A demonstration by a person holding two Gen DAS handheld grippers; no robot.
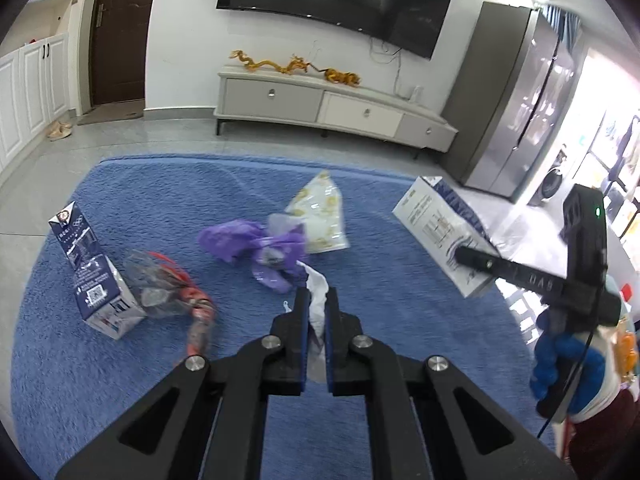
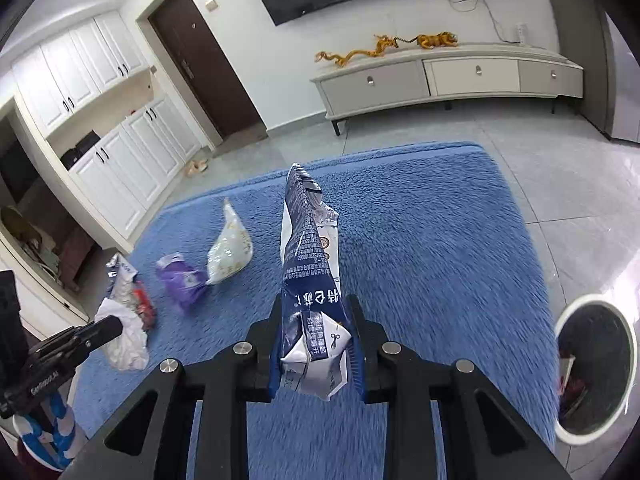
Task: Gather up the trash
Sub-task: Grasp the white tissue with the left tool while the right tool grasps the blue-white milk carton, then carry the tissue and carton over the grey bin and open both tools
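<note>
In the left wrist view my left gripper (image 1: 317,297) is shut on a crumpled white paper (image 1: 319,289), held just above the blue rug (image 1: 400,312). Past it lie a purple bag (image 1: 256,246), a yellow-and-white snack bag (image 1: 322,216), a red-and-clear wrapper (image 1: 172,292) and an upright blue milk carton (image 1: 96,280). In the right wrist view my right gripper (image 2: 316,305) is shut on a squashed blue-and-white carton (image 2: 310,248), lifted off the rug. The left gripper (image 2: 113,328) with its white paper (image 2: 124,344) shows at the left.
A white-rimmed trash bin (image 2: 560,416) lined with a black bag stands on the tiled floor at the rug's right edge, some trash inside. A low TV cabinet (image 1: 332,104) lines the far wall, white cupboards (image 2: 120,168) the left, and a grey fridge (image 1: 516,120) the right.
</note>
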